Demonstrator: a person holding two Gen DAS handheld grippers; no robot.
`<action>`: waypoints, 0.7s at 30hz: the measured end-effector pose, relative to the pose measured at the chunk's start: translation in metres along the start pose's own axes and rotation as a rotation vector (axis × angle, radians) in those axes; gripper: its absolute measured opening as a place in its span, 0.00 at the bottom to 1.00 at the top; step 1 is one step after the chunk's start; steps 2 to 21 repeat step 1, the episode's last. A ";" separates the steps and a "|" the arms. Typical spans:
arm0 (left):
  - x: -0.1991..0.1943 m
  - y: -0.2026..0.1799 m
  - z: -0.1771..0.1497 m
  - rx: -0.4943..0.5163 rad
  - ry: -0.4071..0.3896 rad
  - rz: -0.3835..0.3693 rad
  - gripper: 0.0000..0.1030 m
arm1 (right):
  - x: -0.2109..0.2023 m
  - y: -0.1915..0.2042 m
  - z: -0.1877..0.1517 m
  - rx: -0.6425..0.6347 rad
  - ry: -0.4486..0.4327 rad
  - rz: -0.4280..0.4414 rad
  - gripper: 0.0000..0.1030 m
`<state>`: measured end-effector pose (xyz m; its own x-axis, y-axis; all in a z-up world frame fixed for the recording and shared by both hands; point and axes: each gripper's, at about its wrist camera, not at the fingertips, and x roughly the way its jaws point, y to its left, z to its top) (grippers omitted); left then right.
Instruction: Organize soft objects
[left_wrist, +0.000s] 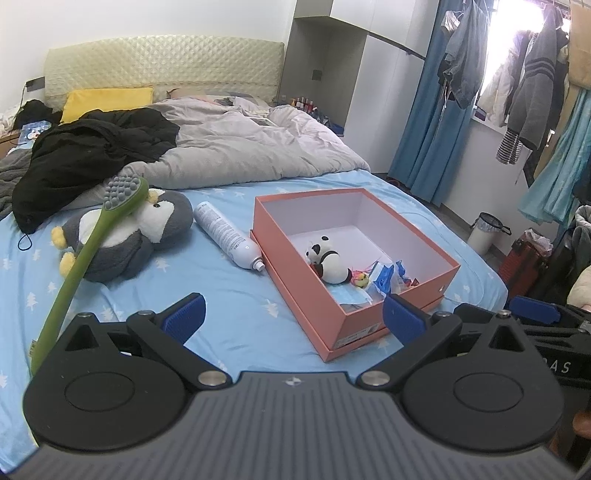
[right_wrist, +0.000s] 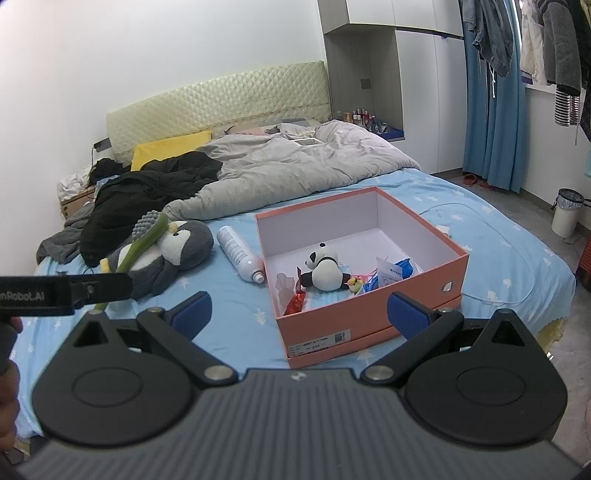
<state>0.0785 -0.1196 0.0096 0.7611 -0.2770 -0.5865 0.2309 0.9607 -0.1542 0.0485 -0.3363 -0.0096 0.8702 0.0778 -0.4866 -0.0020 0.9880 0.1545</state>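
Observation:
An open pink box (left_wrist: 369, 321) (right_wrist: 369, 317) sits on the blue bed sheet. Inside it lie a small panda plush (left_wrist: 328, 262) (right_wrist: 321, 271) and several small packets. A grey penguin plush (left_wrist: 140, 232) (right_wrist: 173, 254) lies left of the box, with a green long-handled brush (left_wrist: 85, 251) (right_wrist: 146, 236) resting across it. A white spray can (left_wrist: 227, 232) (right_wrist: 240, 253) lies between penguin and box. My left gripper (left_wrist: 293, 314) is open and empty, low over the sheet before the box. My right gripper (right_wrist: 297, 312) is open and empty, at the box's near wall.
A grey duvet (left_wrist: 240, 147), black clothing (left_wrist: 92, 151) and a yellow pillow (left_wrist: 107, 99) cover the bed's far half. Clothes hang by blue curtains (left_wrist: 424, 129) at right. A white bin (left_wrist: 485, 232) stands on the floor.

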 end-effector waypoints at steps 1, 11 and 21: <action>0.000 0.000 0.000 0.001 0.000 0.000 1.00 | 0.000 0.000 0.000 0.000 0.002 0.001 1.00; 0.000 0.000 0.000 0.001 0.000 0.000 1.00 | 0.000 0.000 0.000 0.000 0.002 0.001 1.00; 0.000 0.000 0.000 0.001 0.000 0.000 1.00 | 0.000 0.000 0.000 0.000 0.002 0.001 1.00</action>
